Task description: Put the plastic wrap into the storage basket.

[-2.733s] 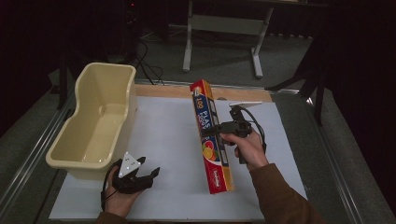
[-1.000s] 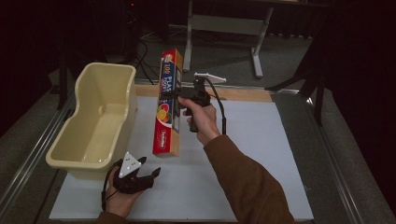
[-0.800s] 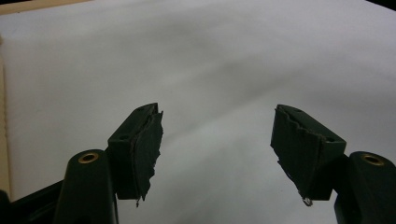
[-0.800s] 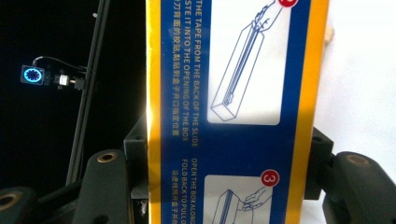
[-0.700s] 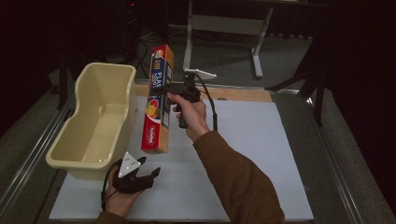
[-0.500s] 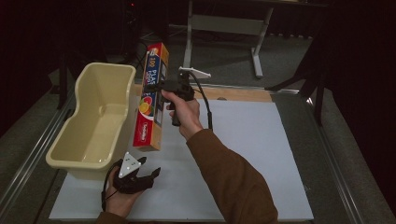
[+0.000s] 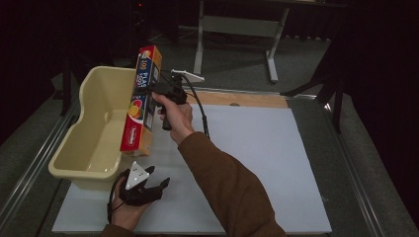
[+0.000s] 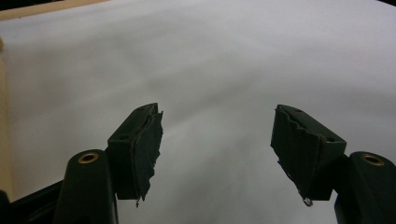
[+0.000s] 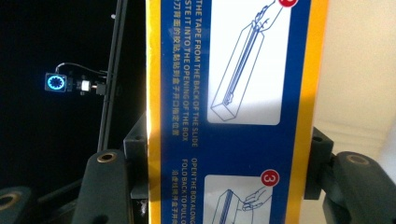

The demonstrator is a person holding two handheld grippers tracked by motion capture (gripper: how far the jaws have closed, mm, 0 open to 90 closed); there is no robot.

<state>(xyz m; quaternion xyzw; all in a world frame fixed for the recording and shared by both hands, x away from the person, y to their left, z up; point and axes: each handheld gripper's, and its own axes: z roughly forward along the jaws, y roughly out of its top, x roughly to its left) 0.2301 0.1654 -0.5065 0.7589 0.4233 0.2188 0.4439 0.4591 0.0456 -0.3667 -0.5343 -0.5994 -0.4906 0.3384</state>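
A long red, blue and yellow wrap box [image 7: 141, 101] hangs in the air, tilted, over the right rim of the cream plastic bin [image 7: 94, 133]. My right gripper [image 7: 157, 90] is shut on the box near its middle. In the right gripper view the box's blue instruction panel [image 9: 238, 112] runs up between the two jaws, with the bin's cream wall [image 9: 359, 70] behind it. My left gripper [image 7: 159, 187] rests low on the white sheet near the front edge, in front of the bin. In the left gripper view it stands open [image 8: 217, 149] with nothing between its fingers.
A white sheet [image 7: 257, 148] covers the table, with a strip of bare wood [image 7: 247, 98] at the back. Metal rails run along both table sides. A grey stand's legs [image 7: 237, 29] are on the floor beyond. A small blue-lit device [image 9: 56, 82] glows in the dark background.
My right gripper has carried the wrap box from the middle of the sheet up and to the left, to the bin's right rim. The left gripper has stayed put.
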